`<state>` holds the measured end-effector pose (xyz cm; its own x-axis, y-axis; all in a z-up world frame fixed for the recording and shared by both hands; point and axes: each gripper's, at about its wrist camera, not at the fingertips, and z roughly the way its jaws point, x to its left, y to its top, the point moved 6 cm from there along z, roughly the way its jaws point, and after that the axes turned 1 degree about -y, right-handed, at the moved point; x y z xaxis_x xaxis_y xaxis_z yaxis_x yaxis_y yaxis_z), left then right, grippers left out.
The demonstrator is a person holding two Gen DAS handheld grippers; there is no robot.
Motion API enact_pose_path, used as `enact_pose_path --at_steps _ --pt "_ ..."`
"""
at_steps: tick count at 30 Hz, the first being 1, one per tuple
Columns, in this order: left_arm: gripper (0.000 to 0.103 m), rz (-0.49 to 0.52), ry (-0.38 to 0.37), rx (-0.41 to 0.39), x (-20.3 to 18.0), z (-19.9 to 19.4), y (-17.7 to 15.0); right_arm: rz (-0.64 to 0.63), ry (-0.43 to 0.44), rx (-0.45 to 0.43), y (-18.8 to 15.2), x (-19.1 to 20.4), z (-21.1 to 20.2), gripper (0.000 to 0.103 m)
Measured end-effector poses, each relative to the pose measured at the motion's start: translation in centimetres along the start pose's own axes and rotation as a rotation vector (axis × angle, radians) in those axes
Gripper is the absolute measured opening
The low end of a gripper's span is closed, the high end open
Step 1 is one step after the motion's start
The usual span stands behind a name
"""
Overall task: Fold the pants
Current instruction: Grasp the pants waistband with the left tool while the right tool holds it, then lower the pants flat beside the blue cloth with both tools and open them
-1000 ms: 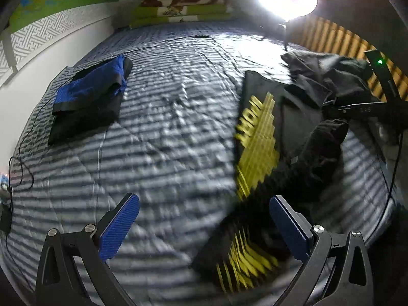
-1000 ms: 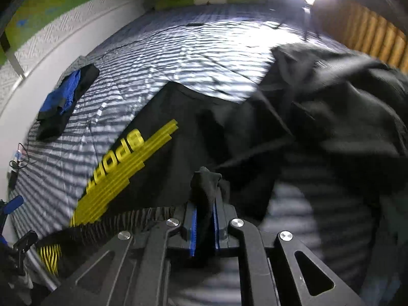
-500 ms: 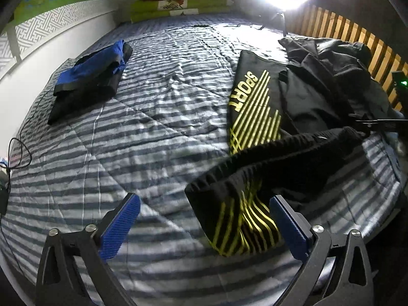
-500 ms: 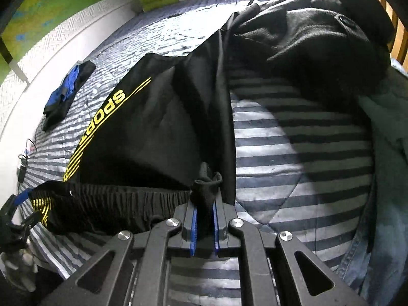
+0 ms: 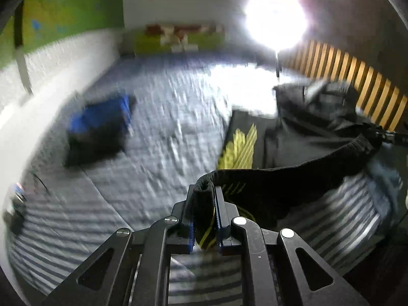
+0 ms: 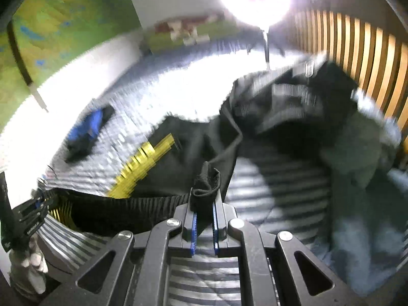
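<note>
**Both ends of the waistband pinched, pants lifted off the bed**

I hold the black pants (image 5: 288, 186) by their elastic waistband, one end in each tool. My left gripper (image 5: 204, 204) is clamped on the near-left end of the band, with the yellow-striped side seam caught between its blue pads (image 5: 218, 219). My right gripper (image 6: 204, 204) is clenched on a bunched knot of the same band at the right end. The band hangs in a slack curve between the two tools, above the striped bedcover (image 5: 142, 153), while the legs trail away toward the far right and lie on the bed beside a dark heap of other clothes (image 6: 301, 102). The background is smeared by motion, so finer detail there is hard to read.

The fabric looks light, soft and limp: it sags under its own weight and holds no shape unless I keep it taut. The ribbed waistband is the thickest part and gives the firmest hold, so the two corners seem the right places to grip. I judge the cloth may slip or twist if I slacken, and the trailing legs could drag on the neighbouring heap. A folded blue and black garment (image 5: 99, 132) lies well apart on the far left.
</note>
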<state>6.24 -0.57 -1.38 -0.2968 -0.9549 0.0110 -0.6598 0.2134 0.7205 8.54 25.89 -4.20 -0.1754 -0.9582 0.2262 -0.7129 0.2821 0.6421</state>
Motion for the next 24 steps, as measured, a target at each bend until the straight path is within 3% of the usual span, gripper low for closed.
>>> enact_pose_path --at_steps 7,14,19,24 --pt "0.012 -0.046 0.045 -0.287 2.1 -13.9 10.4 -0.071 0.041 -0.283 6.6 5.5 -13.6 0.008" --pt "0.012 -0.017 0.096 -0.482 3.0 -24.8 15.4 -0.130 0.084 -0.496 10.2 10.6 -24.1 0.008" --pt "0.012 -0.036 0.107 -0.532 4.8 -27.0 17.7 -0.160 0.098 -0.574 12.3 13.2 -26.7 0.008" --pt "0.012 -0.025 0.157 -0.473 7.2 -21.2 20.9 -0.173 0.069 -0.540 15.4 14.5 -21.8 0.008"
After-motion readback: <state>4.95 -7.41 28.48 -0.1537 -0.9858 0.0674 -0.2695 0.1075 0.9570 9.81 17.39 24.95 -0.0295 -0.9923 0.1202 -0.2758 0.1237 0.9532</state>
